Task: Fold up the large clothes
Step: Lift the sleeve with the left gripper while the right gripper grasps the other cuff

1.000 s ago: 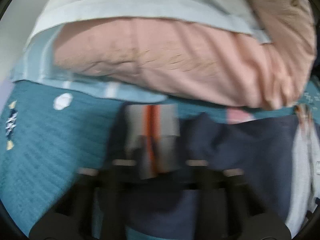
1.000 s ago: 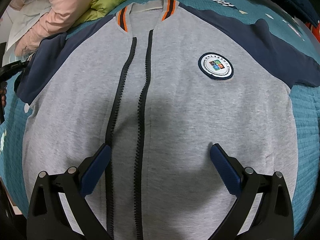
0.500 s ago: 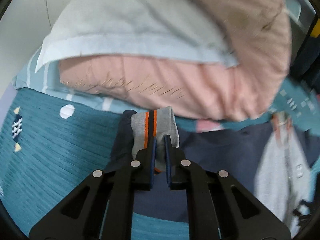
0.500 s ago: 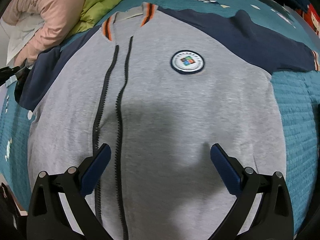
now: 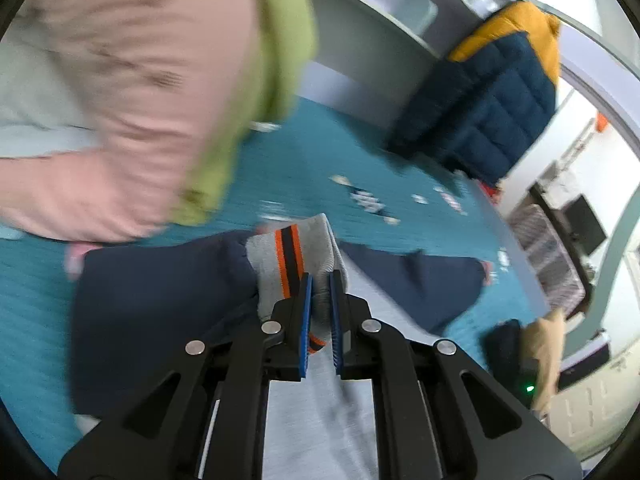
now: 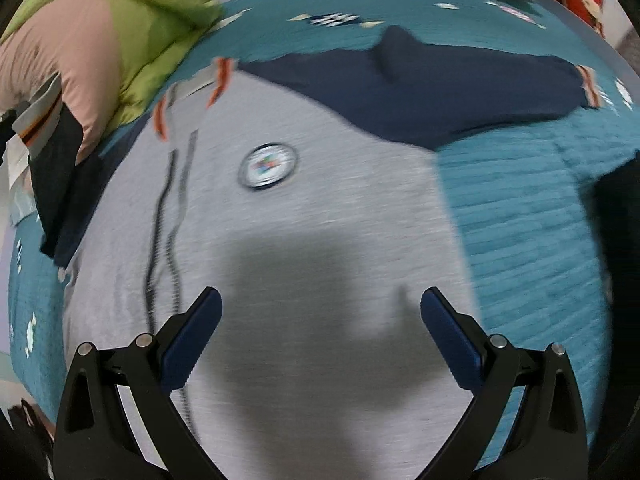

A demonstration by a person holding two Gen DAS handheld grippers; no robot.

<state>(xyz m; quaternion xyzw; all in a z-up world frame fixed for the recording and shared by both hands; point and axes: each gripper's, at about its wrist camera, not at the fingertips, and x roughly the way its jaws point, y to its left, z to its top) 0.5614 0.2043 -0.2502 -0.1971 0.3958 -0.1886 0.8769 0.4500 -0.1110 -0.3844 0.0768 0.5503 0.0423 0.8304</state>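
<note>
1. While the teal bedspread (image 6: 520,208) carries everything here, it serves as the folding surface, with a pile of pink and green bedding (image 6: 104,52) pushed to its far left, presumably to leave room.
2. Spread flat on that cover lies the grey zip jacket (image 6: 320,240), front up with the zipper closed and a round badge (image 6: 267,165) on the chest; lying flat like this suits folding a large garment.
3. Its navy right-hand sleeve (image 6: 460,92) stretches out across the far side of the bed, not yet folded in.
4. A blue and yellow padded coat (image 5: 492,92) sits at the far end of the bed, well apart from the jacket, probably waiting its turn.
5. Above the jacket's lower front hangs the right gripper (image 6: 320,320), jaws wide with nothing between them, casting a shadow on the grey cloth; I judge it is placed to pin or steady the body.
6. At the jacket's left side, the left gripper (image 5: 319,304) is clamped tight on the other sleeve's grey cuff (image 5: 296,264), which bears an orange and black stripe.
7. That cuff is raised off the bedspread with navy sleeve cloth trailing below it, a hold that suits carrying the sleeve over the chest.
</note>
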